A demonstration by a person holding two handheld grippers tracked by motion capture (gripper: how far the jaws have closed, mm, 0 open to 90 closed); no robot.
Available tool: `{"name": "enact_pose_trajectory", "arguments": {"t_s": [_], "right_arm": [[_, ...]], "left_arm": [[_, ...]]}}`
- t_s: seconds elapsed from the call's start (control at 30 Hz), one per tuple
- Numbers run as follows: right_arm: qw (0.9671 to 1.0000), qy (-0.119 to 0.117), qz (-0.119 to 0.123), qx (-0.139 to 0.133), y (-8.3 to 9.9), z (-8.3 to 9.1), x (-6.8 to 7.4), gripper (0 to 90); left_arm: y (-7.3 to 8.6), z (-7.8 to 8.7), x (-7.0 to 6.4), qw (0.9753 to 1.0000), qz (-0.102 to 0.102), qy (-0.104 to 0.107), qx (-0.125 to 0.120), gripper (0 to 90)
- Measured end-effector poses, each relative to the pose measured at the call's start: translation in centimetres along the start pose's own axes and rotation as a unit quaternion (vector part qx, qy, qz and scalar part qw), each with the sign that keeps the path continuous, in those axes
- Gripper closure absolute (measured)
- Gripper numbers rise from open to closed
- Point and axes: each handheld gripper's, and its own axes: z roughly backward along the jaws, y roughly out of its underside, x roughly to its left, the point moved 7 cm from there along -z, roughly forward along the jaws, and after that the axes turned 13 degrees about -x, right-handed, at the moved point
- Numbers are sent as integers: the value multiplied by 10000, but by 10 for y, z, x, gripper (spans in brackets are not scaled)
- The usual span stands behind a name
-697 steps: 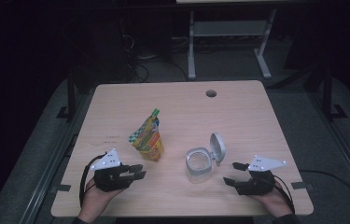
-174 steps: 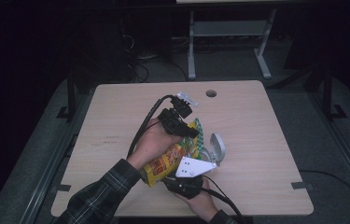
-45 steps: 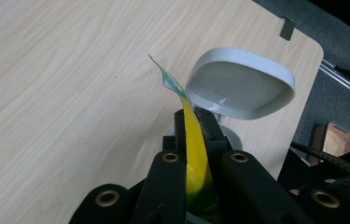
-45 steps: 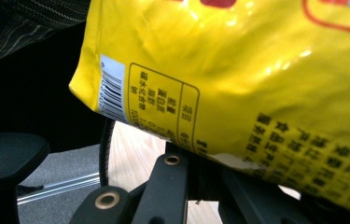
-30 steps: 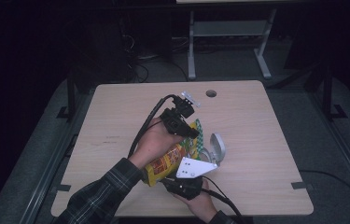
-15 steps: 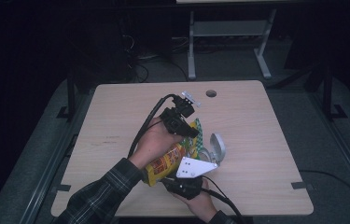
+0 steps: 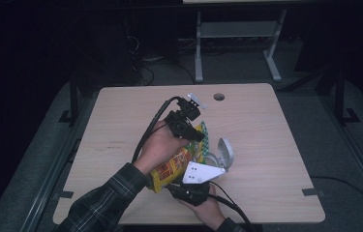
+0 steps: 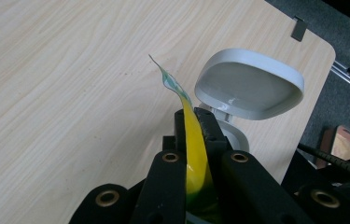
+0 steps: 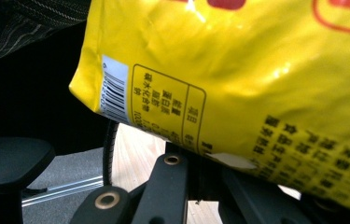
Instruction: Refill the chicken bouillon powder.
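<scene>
Dim room, dark grey floor, pale wood table w/ cable hole, metal stand behind — cables.

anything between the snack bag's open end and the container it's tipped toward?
Nothing visible. The yellow foil snack bag is tilted with its top edge clamped by the left gripper, right beside the small clear container. Its grey hinged lid stands open, behind the opening. The right gripper holds the bag's bottom.

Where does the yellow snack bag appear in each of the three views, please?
High view: yellow snack bag at centre, tilted between both hands.
Left gripper view: its top edge pinched between the tongs.
Right gripper view: its printed back across the top.
Shared landmark: the wooden table.
</scene>
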Motion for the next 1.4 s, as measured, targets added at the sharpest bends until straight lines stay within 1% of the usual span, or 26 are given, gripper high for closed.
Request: {"name": "enact_pose_trajectory", "arguments": {"t_s": [0.23,0.43,0.73,1.1,1.4], "right_arm": [[10000,5,-15,2,0,-1,0,900],[10000,-10,-25,25,2,-1,0,900],[10000,-14,-31,21,1,-1,1,900],[10000,6,-38,-20,-1,0,1,900],[10000,14,-48,-55,-2,0,0,900]], "left_arm": [[1,0,1,10000,-8,-2,8,898],[2,-1,2,10000,38,-9,15,898],[2,-1,2,10000,19,-14,30,898],[-1,-1,0,10000,-22,-48,39,899],[-2,-2,-2,10000,-13,-58,45,898]]}}
